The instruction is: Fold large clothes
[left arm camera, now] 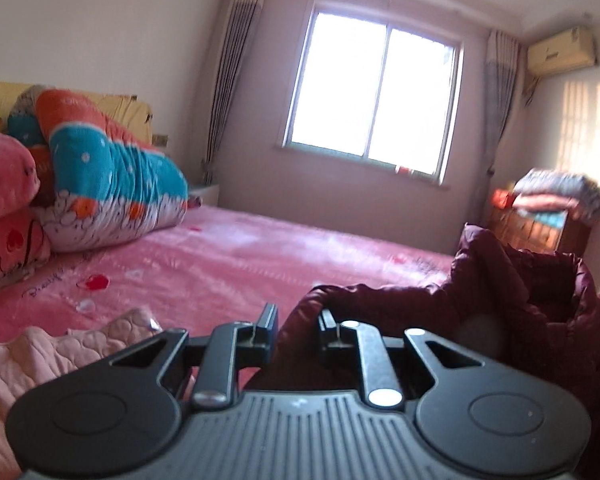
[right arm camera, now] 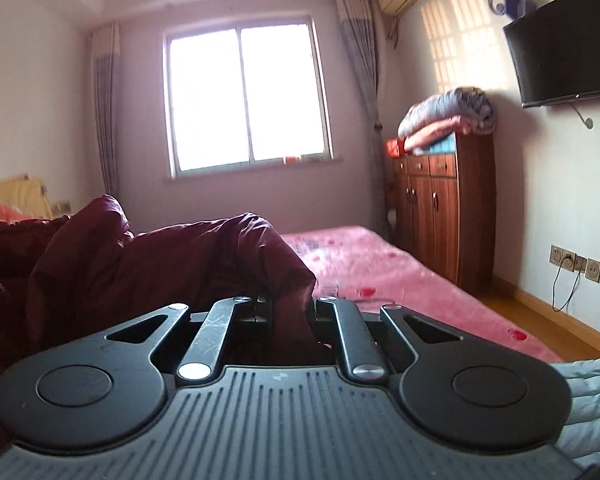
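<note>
A large maroon padded jacket (left arm camera: 500,304) lies bunched on the pink bed (left arm camera: 236,264). In the left wrist view my left gripper (left arm camera: 298,320) sits low over the bed. A thick fold of the jacket fills the gap between its fingers, and both pads touch the cloth. In the right wrist view the same jacket (right arm camera: 140,264) billows up to the left. My right gripper (right arm camera: 290,308) is shut on a puffed edge of it, and the fabric hides its fingertips. The two grippers hold the jacket at separate spots.
Rolled quilts and pillows (left arm camera: 100,176) pile at the head of the bed. A pale pink quilted cover (left arm camera: 52,360) lies at the near left. A wooden cabinet (right arm camera: 444,208) with folded blankets stands by the right wall under a TV (right arm camera: 564,40). A light grey quilted garment (right arm camera: 592,392) lies at the near right.
</note>
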A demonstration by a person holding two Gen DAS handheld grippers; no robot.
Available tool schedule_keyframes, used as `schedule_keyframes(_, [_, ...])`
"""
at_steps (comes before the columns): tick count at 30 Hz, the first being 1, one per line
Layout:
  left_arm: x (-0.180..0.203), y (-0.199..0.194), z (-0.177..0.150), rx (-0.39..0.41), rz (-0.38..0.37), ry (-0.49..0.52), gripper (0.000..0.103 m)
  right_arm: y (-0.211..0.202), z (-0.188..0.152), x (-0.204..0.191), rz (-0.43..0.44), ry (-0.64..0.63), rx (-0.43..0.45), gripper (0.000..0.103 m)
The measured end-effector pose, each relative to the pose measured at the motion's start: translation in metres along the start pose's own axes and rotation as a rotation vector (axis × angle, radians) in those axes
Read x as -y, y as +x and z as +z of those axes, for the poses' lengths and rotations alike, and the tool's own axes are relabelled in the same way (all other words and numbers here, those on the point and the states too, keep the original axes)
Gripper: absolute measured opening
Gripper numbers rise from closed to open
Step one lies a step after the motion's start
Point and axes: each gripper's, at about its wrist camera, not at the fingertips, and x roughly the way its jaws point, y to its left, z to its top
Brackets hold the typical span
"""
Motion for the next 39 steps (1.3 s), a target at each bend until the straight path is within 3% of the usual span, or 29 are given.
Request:
schedule_keyframes(6, [0.006,0.051,-0.03,-0.078,0.016,0.051,0.017,0.073,-0.027,-0.009,-0.032,-0.038,-0.081,0.013])
schedule_keyframes(10, [0.008,0.079,-0.059,-0.128,0.014,0.069,0.017,0.1,-0.056,-0.021,-0.048,-0.052,-0.141,0.014])
schedule_keyframes(15, [0.008,0.104,-0.087,-0.186,0.012,0.081,0.022,0.141,-0.083,-0.029,-0.069,-0.082,-0.193,0.022])
schedule_keyframes(16, [0.008,0.108,-0.092,-0.195,0.013,0.081,0.026,0.149,-0.084,-0.028,-0.077,-0.089,-0.202,0.027])
schedule_keyframes(18, [0.007,0.109,-0.097,-0.204,0.004,0.08,0.038,0.173,-0.078,-0.018,-0.089,-0.101,-0.215,0.053])
schedule_keyframes(20, [0.008,0.108,-0.099,-0.201,-0.01,0.082,0.055,0.183,-0.083,-0.018,-0.098,-0.117,-0.218,0.07])
schedule_keyframes(23, [0.004,0.101,-0.094,-0.172,-0.021,0.076,0.069,0.19,-0.083,-0.011,-0.113,-0.138,-0.221,0.083])
schedule_keyframes(25, [-0.002,0.093,-0.086,-0.15,-0.029,0.043,0.073,0.176,-0.088,-0.012,-0.125,-0.136,-0.219,0.099])
schedule_keyframes(27, [-0.007,0.081,-0.075,-0.12,-0.024,0.03,0.08,0.16,-0.089,-0.013,-0.136,-0.123,-0.202,0.101])
schedule_keyframes(33, [-0.014,0.028,-0.045,-0.058,-0.002,0.086,0.081,0.107,-0.079,-0.012,-0.151,-0.087,-0.149,0.103])
schedule_keyframes(39, [-0.015,-0.048,-0.047,-0.04,-0.032,0.126,0.081,0.037,-0.067,-0.008,-0.109,-0.015,-0.086,0.103])
